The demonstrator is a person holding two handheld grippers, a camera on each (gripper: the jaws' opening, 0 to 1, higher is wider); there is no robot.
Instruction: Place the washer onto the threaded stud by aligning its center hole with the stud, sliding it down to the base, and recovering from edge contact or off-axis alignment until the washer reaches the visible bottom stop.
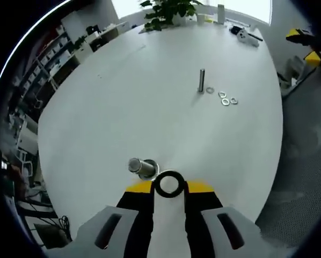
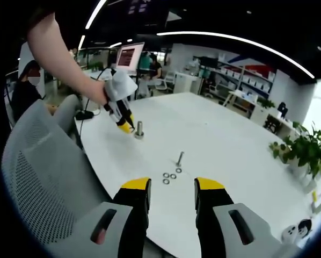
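Observation:
My left gripper (image 1: 169,187) is shut on a dark ring washer (image 1: 169,184), pinched between its yellow-tipped jaws. The washer hangs just right of a short threaded stud (image 1: 141,167) on the white table (image 1: 123,118), beside its top and not over it. In the right gripper view a person's hand holds that left gripper (image 2: 126,127) next to the same stud (image 2: 139,129). My right gripper (image 2: 172,188) stands open above the table's near edge with nothing between its jaws.
A second upright bolt (image 1: 202,80) (image 2: 179,158) stands mid-table with several loose washers (image 1: 225,99) (image 2: 168,177) beside it. A potted plant (image 1: 168,12) sits at the far edge. A grey mesh chair (image 2: 39,172) stands by the table; another person sits behind it.

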